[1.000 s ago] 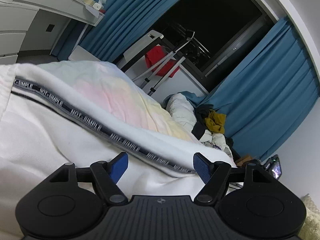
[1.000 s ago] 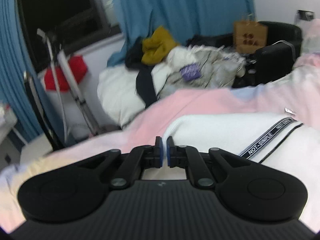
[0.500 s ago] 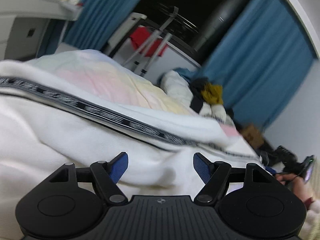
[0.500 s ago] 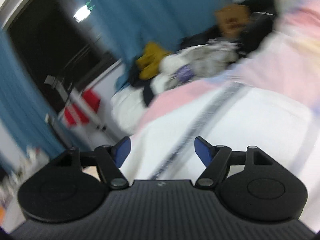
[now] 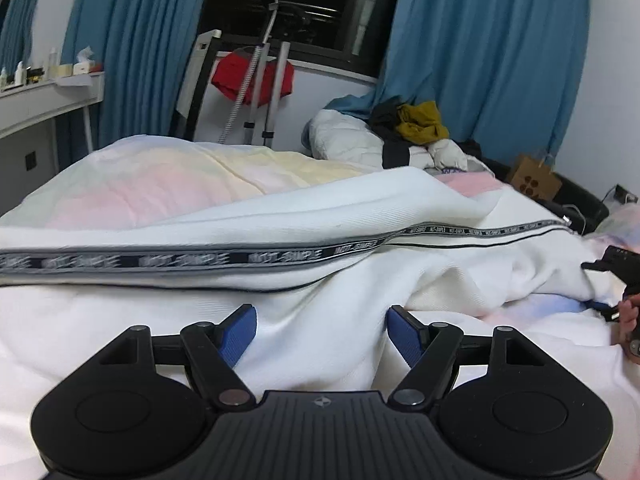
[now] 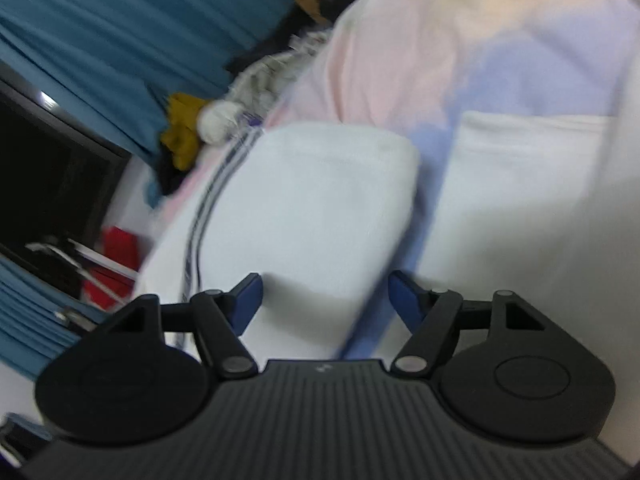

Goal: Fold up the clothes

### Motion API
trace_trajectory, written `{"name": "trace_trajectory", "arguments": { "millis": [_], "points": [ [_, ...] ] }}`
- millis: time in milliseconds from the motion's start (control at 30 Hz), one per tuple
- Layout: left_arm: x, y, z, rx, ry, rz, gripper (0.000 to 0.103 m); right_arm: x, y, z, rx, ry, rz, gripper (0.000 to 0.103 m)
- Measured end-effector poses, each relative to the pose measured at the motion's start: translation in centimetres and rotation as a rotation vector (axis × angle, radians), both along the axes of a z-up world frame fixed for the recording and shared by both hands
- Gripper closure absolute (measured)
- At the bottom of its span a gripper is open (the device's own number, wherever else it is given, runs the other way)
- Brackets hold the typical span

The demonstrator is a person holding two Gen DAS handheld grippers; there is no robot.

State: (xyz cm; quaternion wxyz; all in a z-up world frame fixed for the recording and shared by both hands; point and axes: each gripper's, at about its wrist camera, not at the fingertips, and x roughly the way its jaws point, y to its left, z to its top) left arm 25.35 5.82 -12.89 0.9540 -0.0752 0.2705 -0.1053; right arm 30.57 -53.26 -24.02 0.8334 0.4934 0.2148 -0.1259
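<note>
A white garment [image 5: 320, 216] with a black "NOT SIMPLE" lettered stripe [image 5: 248, 258] lies folded over itself across the pastel bedspread [image 5: 160, 176]. My left gripper [image 5: 322, 332] stands open just above its near white folds, nothing between the blue pads. In the tilted, blurred right wrist view the same white garment [image 6: 304, 208] shows its striped edge [image 6: 200, 216] on the left, and my right gripper [image 6: 324, 300] is open over its folded corner. The right gripper and a hand [image 5: 630, 316] appear at the right edge of the left wrist view.
A heap of clothes with a mustard piece [image 5: 420, 122] lies at the bed's far end. Blue curtains [image 5: 480, 60] flank a dark window. A stand with a red cloth [image 5: 252, 76], a white desk [image 5: 44, 100] on the left and a cardboard bag [image 5: 534, 182] surround the bed.
My right gripper went from shut on the garment's edge to open and then swung over, tilting hard. The left gripper stayed open while its view levelled and turned right.
</note>
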Motion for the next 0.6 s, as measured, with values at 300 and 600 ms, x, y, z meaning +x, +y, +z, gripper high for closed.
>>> {"name": "trace_trajectory", "arguments": {
  "millis": [300,600],
  "points": [
    [1.7,-1.2,0.0,0.006,-0.024,-0.018,0.090,0.9,-0.5,3.0,-0.189,-0.207,-0.029,0.094],
    [0.3,-0.9,1.0,-0.026,0.002,-0.141,0.092,0.7,-4.8,2.7,-0.292,-0.085,-0.120,0.095]
  ]
}}
